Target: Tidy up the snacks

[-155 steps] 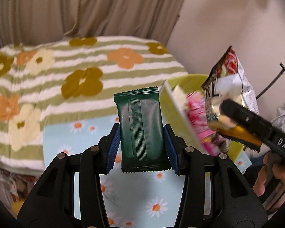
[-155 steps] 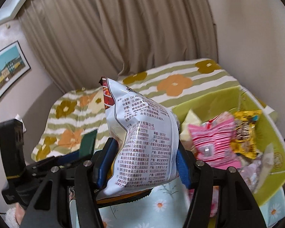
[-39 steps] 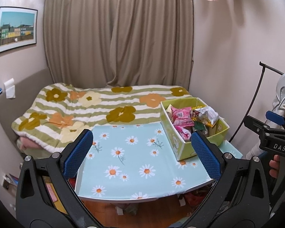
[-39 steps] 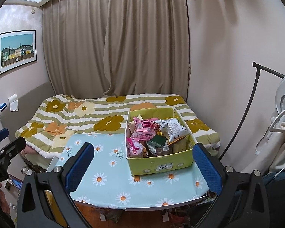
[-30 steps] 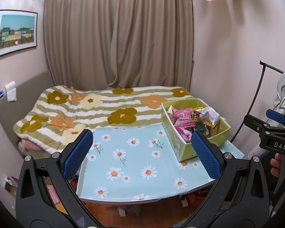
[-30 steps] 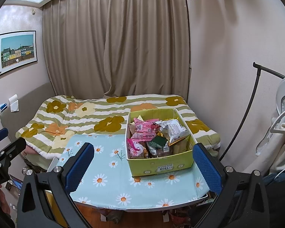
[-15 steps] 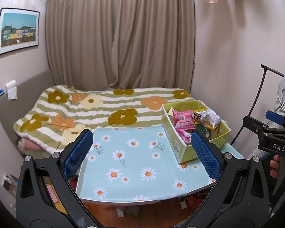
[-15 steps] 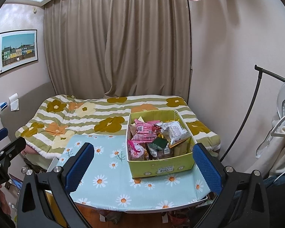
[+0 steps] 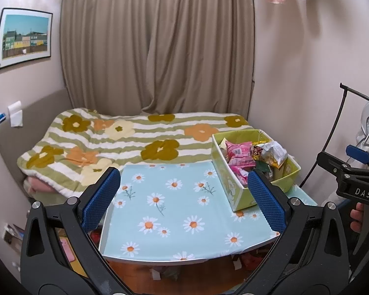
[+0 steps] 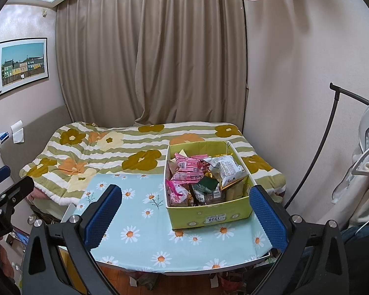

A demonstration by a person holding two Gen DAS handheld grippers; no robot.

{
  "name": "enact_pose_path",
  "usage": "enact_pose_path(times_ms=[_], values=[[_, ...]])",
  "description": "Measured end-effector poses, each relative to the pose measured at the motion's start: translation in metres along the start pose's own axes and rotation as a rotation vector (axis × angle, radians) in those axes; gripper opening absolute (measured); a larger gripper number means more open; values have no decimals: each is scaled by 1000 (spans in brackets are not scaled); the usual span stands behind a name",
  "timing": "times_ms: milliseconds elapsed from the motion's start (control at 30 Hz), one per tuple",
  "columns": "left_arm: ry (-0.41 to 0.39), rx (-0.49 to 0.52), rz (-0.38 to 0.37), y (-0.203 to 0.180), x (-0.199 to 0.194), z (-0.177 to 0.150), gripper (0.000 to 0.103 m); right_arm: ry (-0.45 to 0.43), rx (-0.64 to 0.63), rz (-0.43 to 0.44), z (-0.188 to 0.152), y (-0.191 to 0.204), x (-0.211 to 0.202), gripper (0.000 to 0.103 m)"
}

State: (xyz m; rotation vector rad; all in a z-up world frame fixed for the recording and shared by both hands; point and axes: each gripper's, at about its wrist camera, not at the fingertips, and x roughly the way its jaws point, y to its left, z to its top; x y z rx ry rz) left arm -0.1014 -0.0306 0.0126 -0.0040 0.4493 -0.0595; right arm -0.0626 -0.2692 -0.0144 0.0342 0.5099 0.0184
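Observation:
A yellow-green cardboard box (image 10: 209, 215) stands on the right side of the daisy-print table (image 10: 140, 236). It holds several snack packets: pink ones (image 10: 187, 169), a white chip bag (image 10: 225, 169) and a dark green packet (image 10: 207, 184). The box (image 9: 230, 186) also shows in the left wrist view, with the pink packets (image 9: 238, 156) and the chip bag (image 9: 273, 152) inside. My left gripper (image 9: 184, 199) is open and empty, held back from the table. My right gripper (image 10: 184, 215) is open and empty, held back in front of the box.
A bed with a flowered striped blanket (image 10: 105, 152) lies behind the table. Curtains (image 10: 150, 56) hang at the back. A clothes rack (image 10: 332, 127) with garments stands at the right. The floor under the table (image 10: 145, 280) holds small clutter.
Five seconds ago my left gripper held the dark green packet and my right held the chip bag; both now lie in the box. Over the last second both grippers barely moved.

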Motion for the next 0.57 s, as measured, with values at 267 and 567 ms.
enact_pose_path(times_ms=[267,567], values=[[6,-13,14,2,8,-5,103,5,-1,-6,-2,3,4,103],[-49,11,26,5,8,-8,103,7,0,-8,-4,4,4,103]])
